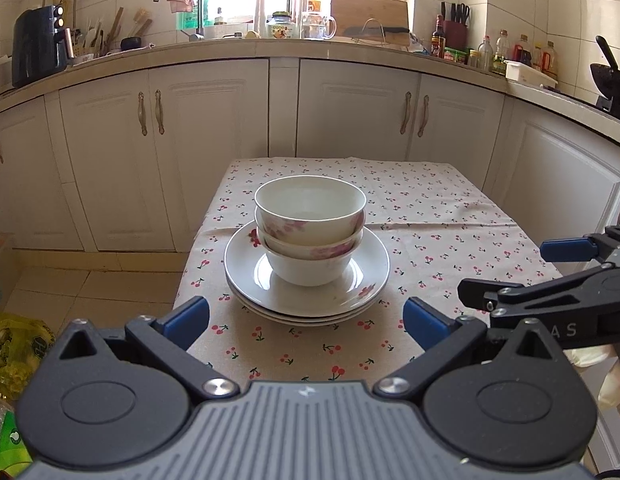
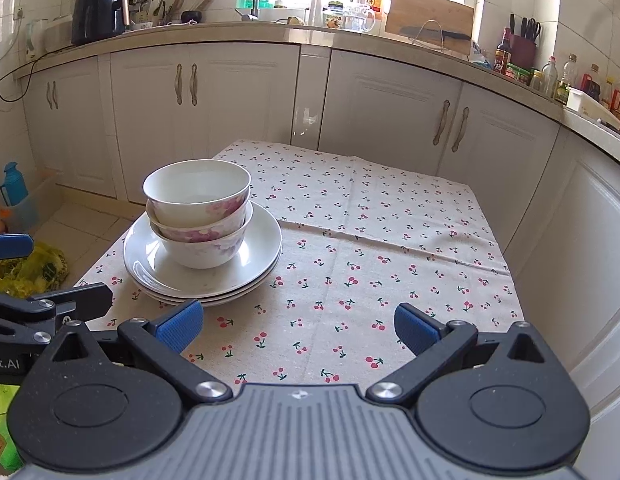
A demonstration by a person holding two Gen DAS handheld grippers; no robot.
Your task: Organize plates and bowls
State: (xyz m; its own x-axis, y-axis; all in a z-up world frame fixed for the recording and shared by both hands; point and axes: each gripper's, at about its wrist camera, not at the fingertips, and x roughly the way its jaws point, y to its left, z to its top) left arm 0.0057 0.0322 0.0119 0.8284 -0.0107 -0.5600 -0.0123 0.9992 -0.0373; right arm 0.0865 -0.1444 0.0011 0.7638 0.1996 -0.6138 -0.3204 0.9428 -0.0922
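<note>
Three white bowls with pink flowers (image 1: 310,224) sit nested on a stack of white plates (image 1: 250,280) on the cherry-print tablecloth (image 1: 429,216). My left gripper (image 1: 306,322) is open and empty, just in front of the plates. My right gripper (image 2: 298,326) is open and empty, over bare cloth to the right of the stack. The bowls (image 2: 198,208) and plates (image 2: 266,240) show at the left in the right wrist view. The right gripper also shows at the right edge of the left wrist view (image 1: 549,264).
White kitchen cabinets (image 1: 214,128) stand close behind the small table. The counter (image 1: 270,46) holds an air fryer (image 1: 38,50), jars, bottles and a knife block. A yellow bag (image 2: 30,268) and a blue bottle (image 2: 12,184) lie on the floor at the left.
</note>
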